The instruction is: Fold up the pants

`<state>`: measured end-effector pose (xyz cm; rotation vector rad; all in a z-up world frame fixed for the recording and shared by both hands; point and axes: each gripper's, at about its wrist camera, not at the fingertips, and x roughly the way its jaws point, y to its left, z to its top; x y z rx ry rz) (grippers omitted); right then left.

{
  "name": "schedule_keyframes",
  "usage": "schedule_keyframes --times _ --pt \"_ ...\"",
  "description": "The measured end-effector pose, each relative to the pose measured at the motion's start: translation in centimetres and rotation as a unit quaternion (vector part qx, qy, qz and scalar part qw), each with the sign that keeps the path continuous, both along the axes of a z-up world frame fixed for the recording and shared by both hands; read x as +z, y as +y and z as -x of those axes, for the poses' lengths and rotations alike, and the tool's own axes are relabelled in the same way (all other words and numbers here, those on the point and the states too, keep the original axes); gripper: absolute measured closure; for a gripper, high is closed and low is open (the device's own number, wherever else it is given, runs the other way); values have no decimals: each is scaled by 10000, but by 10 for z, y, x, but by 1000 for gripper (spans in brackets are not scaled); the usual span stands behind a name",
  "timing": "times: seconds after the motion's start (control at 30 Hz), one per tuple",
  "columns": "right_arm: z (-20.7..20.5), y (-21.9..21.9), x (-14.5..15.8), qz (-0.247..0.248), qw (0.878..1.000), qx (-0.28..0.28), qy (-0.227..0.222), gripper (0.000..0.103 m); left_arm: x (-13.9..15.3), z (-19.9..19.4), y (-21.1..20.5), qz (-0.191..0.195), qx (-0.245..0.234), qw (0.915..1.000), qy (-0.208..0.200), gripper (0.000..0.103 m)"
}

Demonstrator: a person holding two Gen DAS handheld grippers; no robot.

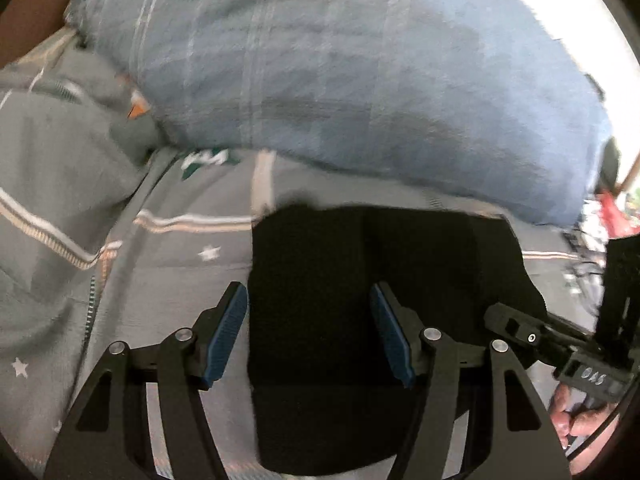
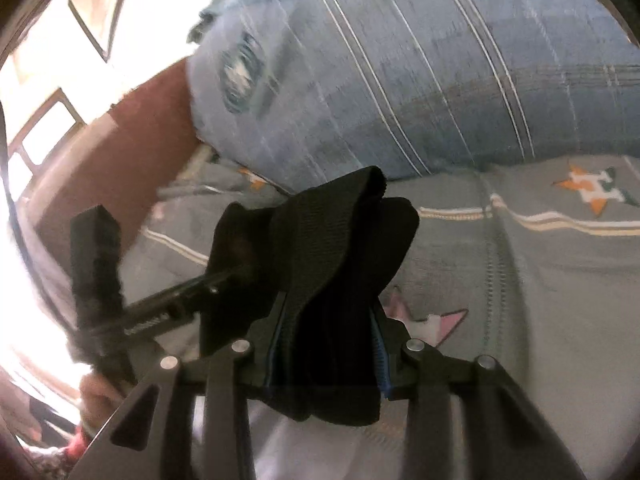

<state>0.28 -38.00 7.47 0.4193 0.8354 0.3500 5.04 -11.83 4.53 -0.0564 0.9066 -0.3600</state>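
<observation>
The black pants (image 1: pixel 360 280) lie folded into a compact dark rectangle on the grey star-patterned bedsheet (image 1: pixel 160 264). My left gripper (image 1: pixel 308 300) hovers over their left part, its jaws wide open, blue pads (image 1: pixel 224 336) bare. My right gripper (image 2: pixel 328 312) is shut on a bunched thickness of the black pants (image 2: pixel 344 240), which stick up past the fingertips. The right gripper's body (image 1: pixel 560 344) shows at the pants' right edge in the left wrist view. The left gripper (image 2: pixel 160 308) shows at the left in the right wrist view.
A large blue striped pillow (image 1: pixel 360 80) lies just beyond the pants; it also fills the top of the right wrist view (image 2: pixel 440 80). A brown headboard (image 2: pixel 132 160) and bright windows stand behind. A hand (image 1: pixel 576 420) holds the right gripper.
</observation>
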Motion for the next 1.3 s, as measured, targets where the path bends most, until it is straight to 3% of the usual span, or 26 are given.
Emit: schedule_keyframes --times 0.03,0.07,0.1,0.2,0.33,0.47,0.57,0.63,0.7,0.83,1.03,1.13,1.3 --pt "-6 3 -10 390 9990 -159 139 56 -8 -4 2 27 -10 9999 117 27" --pt "-8 3 -17 606 9976 -266 206 46 -14 -8 7 208 37 9995 241 24" --pt "-5 -1 -19 559 9978 -324 128 43 -17 -10 12 331 118 9989 308 18" --pt "5 -5 -8 665 9970 -402 49 44 -11 -9 17 343 156 9989 289 16" --pt "26 0 29 756 9956 -337 -445 46 5 8 15 228 134 9996 -103 16" --pt "31 26 39 640 9960 204 -585 66 2 22 8 153 113 9996 -191 16" --pt "23 46 6 1162 9927 283 -148 78 -8 25 -2 -127 66 9997 -187 16" --pt "25 44 -1 992 9948 108 -188 78 -6 29 -6 -229 76 9994 -258 16" --pt "30 42 9 812 9964 62 -243 72 4 35 -6 -259 77 9990 -369 16" --pt "52 36 39 801 9951 -61 -577 70 26 52 0 -231 234 9967 -748 16" --pt "84 36 69 977 9887 -331 -1083 54 45 81 12 -176 354 9933 -1085 16" --pt "98 40 75 1106 9849 -404 -1268 39 53 96 15 -270 371 9904 -1302 16" --pt "106 45 75 1254 9816 -530 -1341 37 62 114 22 -261 447 9880 -1453 16"
